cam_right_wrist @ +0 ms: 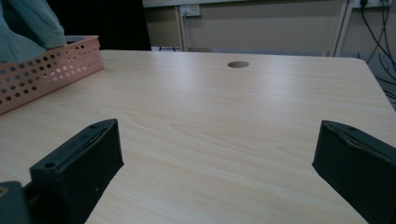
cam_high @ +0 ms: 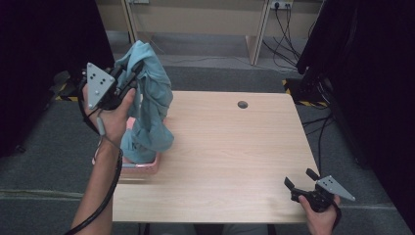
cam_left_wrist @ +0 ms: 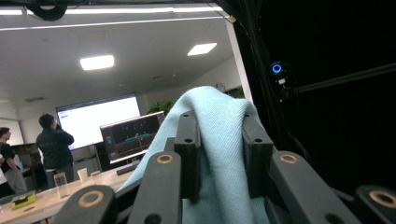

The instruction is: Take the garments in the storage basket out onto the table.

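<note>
Grey carpet surrounds a light wooden table [cam_high: 230, 156]; dark curtains hang to both sides, and cables run along the far wall. Round cable hole [cam_high: 242, 104] sits near the table's far edge, about midway along it.

Left gripper [cam_high: 128, 78] is raised above the far left corner of the table, held in the person's left hand [cam_high: 113, 115]. Jaws are clenched on a light blue cloth [cam_high: 149, 105]. In the left gripper view the cloth [cam_left_wrist: 217, 140] drapes over and between the two black jaws, its folded top rising above their tips. From the grip the cloth hangs down in a twisted column, and its lower end rests in a pink perforated basket [cam_high: 147, 168] at the left edge of the table. Basket [cam_right_wrist: 42, 70] shows at the upper left of the right gripper view, cloth bulging above its rim.

Right gripper [cam_high: 299, 178] is low at the near right corner of the table, in the person's right hand [cam_high: 320, 218]. Jaws stand wide apart and hold nothing; in the right gripper view bare tabletop [cam_right_wrist: 224, 130] lies between them.

Background of the left gripper view: ceiling lights, a large screen, and people standing at a far desk
</note>
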Action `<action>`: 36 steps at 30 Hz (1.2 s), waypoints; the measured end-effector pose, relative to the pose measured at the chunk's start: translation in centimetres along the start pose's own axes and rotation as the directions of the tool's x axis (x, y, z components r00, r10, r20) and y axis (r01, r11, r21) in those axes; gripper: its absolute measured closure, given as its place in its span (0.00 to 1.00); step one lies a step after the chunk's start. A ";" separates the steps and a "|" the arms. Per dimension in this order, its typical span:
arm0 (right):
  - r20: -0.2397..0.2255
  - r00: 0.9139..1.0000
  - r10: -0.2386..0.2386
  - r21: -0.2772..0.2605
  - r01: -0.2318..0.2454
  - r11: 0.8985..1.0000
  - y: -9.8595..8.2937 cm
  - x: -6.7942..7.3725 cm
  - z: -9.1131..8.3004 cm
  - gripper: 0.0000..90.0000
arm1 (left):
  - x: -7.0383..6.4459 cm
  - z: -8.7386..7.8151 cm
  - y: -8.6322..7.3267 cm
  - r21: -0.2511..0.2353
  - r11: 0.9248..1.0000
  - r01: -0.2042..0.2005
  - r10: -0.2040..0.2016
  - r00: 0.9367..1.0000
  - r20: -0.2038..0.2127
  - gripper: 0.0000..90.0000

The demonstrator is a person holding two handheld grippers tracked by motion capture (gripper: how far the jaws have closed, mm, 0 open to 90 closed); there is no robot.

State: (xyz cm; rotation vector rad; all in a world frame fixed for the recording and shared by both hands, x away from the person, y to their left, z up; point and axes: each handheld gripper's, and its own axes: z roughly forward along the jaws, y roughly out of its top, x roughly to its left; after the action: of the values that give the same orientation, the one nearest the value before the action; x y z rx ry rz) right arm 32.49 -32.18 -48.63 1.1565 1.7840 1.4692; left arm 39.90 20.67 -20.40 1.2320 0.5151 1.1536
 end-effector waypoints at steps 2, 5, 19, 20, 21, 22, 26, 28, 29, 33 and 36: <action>-0.023 1.000 -0.010 -0.004 0.010 1.000 0.6 0.7 0.7 0.01 | -0.2 0.2 0.6 -0.013 1.000 -0.001 0.001 1.000 0.005 0.81; -0.050 0.999 -0.021 -0.014 0.020 1.000 1.2 1.4 1.4 0.01 | -0.3 0.2 1.1 -0.024 1.000 -0.003 0.004 1.000 0.012 0.81; -0.199 0.976 -0.090 -0.081 0.075 0.994 5.6 6.3 5.0 0.01 | -1.9 0.8 3.1 -0.082 0.996 0.025 -0.018 0.996 0.084 0.80; -0.207 0.974 -0.096 -0.086 0.080 0.993 5.9 6.6 5.3 0.01 | -2.1 0.8 3.1 -0.082 0.996 0.024 -0.017 0.996 0.091 0.80; -0.216 0.971 -0.100 -0.091 0.082 0.992 6.1 7.0 5.5 0.01 | -2.2 0.8 3.2 -0.085 0.996 0.027 -0.019 0.995 0.097 0.80; -0.226 0.968 -0.107 -0.095 0.088 0.992 6.4 7.4 5.7 0.01 | -2.4 0.8 3.2 -0.088 0.996 0.032 -0.023 0.994 0.104 0.80; -0.265 0.955 -0.131 -0.106 0.106 0.989 7.6 8.8 6.9 0.01 | -2.7 0.9 3.2 -0.089 0.996 0.033 -0.022 0.993 0.116 0.80; -0.284 0.949 -0.137 -0.112 0.110 0.988 8.2 9.5 7.6 0.01 | -2.7 0.9 3.2 -0.088 0.995 0.036 -0.026 0.993 0.118 0.80; -0.290 0.946 -0.145 -0.114 0.116 0.987 8.6 9.9 7.9 0.01 | -2.7 0.9 3.2 -0.087 0.996 0.036 -0.026 0.993 0.118 0.80; -0.323 0.933 -0.158 -0.119 0.126 0.985 9.6 11.2 9.4 0.01 | -2.7 0.9 3.0 -0.079 0.996 0.034 -0.024 0.993 0.120 0.80; -0.348 0.923 -0.162 -0.119 0.128 0.985 10.2 12.1 10.6 0.01 | -2.8 1.0 3.0 -0.077 0.996 0.035 -0.025 0.992 0.122 0.80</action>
State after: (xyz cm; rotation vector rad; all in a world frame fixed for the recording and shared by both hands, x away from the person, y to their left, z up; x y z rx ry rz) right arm 38.29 -16.11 -40.17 0.7241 1.9636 1.7361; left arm 38.44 17.52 -18.09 1.2134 0.3918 1.0570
